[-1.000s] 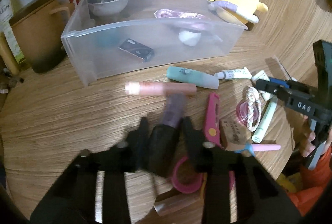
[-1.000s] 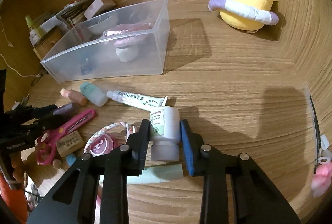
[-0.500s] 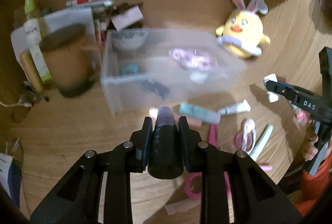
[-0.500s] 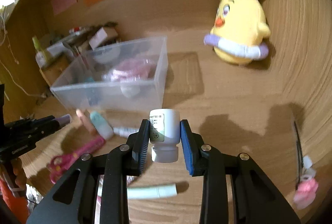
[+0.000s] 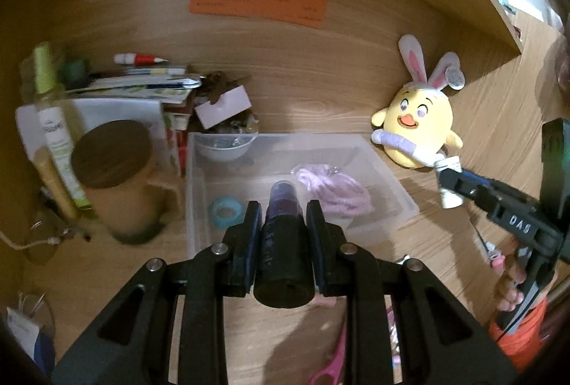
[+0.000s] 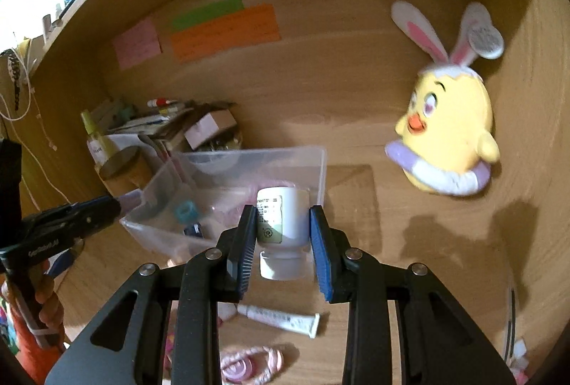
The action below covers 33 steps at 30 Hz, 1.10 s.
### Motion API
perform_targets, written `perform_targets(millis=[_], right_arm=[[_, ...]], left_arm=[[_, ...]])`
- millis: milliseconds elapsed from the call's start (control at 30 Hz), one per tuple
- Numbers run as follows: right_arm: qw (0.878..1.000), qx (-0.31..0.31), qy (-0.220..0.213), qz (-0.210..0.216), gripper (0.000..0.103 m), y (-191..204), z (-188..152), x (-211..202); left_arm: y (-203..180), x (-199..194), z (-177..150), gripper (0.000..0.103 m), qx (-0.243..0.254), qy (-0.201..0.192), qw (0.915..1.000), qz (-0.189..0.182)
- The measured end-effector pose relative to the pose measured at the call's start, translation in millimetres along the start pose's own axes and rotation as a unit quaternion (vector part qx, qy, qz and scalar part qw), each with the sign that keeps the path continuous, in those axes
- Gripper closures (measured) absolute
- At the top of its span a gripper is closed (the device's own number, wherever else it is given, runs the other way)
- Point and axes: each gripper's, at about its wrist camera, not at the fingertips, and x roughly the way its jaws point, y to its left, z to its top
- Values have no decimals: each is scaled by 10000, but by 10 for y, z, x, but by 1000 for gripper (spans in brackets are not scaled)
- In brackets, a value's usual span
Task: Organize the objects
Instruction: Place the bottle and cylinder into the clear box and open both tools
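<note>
Left gripper [image 5: 281,217]: fingers clamped on dark purple tube [image 5: 283,239], held just above the near wall of the clear bin [image 5: 199,207]. Carry over the rim before release; brown mug [image 5: 117,178] crowds bin's left side. Right gripper [image 6: 283,235]: fingers clamped on white bottle [image 6: 281,217], over bin's right end. Open tabletop [image 6: 409,242] lies right, before the plush chick [image 6: 449,132].

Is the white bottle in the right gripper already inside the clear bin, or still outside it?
Outside: the white bottle is clamped in the right gripper, held above the desk before the clear bin.
</note>
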Motion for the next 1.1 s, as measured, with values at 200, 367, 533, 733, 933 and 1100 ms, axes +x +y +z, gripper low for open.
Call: perform_targets(millis=[200, 367, 533, 733, 933, 1100], right_arm=[[9993, -87, 352, -49, 76, 38, 21, 395], [9981, -156, 583, -82, 76, 32, 33, 672], [9965, -202, 809, -71, 76, 47, -10, 859], [9955, -328, 874, -159, 76, 116, -37, 948], [9951, -394, 890, -170, 53, 137, -16, 872], [9962, -457, 733, -124, 40, 149, -22, 609]], left_arm=[[107, 346, 125, 78, -220, 332, 9992, -100], [103, 587, 125, 78, -77, 443, 9990, 56], [89, 740, 96, 78, 1, 550, 9985, 52], [67, 883, 62, 78, 88, 805, 9966, -140], [27, 788, 44, 67, 131, 815, 9966, -70], [-54, 498, 22, 30, 218, 467, 9985, 176]])
